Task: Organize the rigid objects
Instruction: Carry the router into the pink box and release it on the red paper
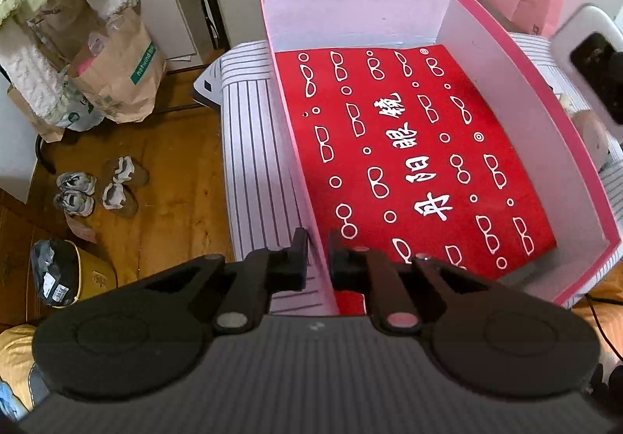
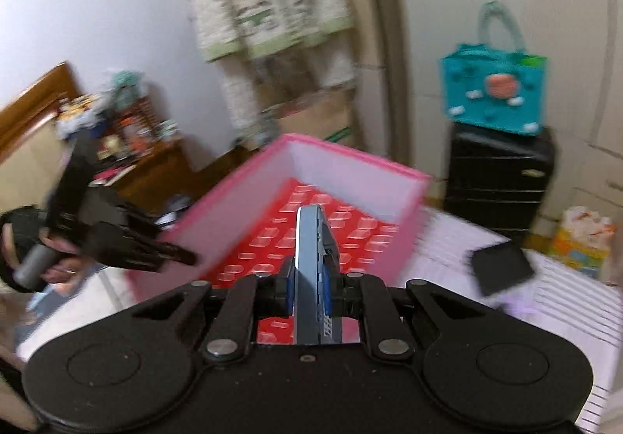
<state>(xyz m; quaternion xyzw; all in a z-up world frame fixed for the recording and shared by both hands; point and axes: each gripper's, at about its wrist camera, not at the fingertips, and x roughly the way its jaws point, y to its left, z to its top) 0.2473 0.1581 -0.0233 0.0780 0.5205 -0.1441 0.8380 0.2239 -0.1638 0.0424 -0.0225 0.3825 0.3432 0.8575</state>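
An open pink box [image 1: 518,146] stands on striped bedding, with a red cloth [image 1: 409,161] printed with white glasses lying on its floor. My left gripper [image 1: 317,259] is shut on the box's near left wall, one finger outside and one inside. The right wrist view shows that gripper [image 2: 179,257] at the box's left side, with a hand on its handle. My right gripper [image 2: 311,290] is shut on a flat blue-grey slab [image 2: 311,239] held edge-on above the near end of the box [image 2: 350,157]. The view is too blurred to tell what the slab is.
The striped bedding [image 1: 253,161] ends at a wooden floor with small shoes [image 1: 97,188] and paper bags [image 1: 120,76]. A flat black object [image 2: 502,268] lies on the bedding right of the box. Behind, a teal bag [image 2: 494,87] sits on a black drawer unit [image 2: 498,177].
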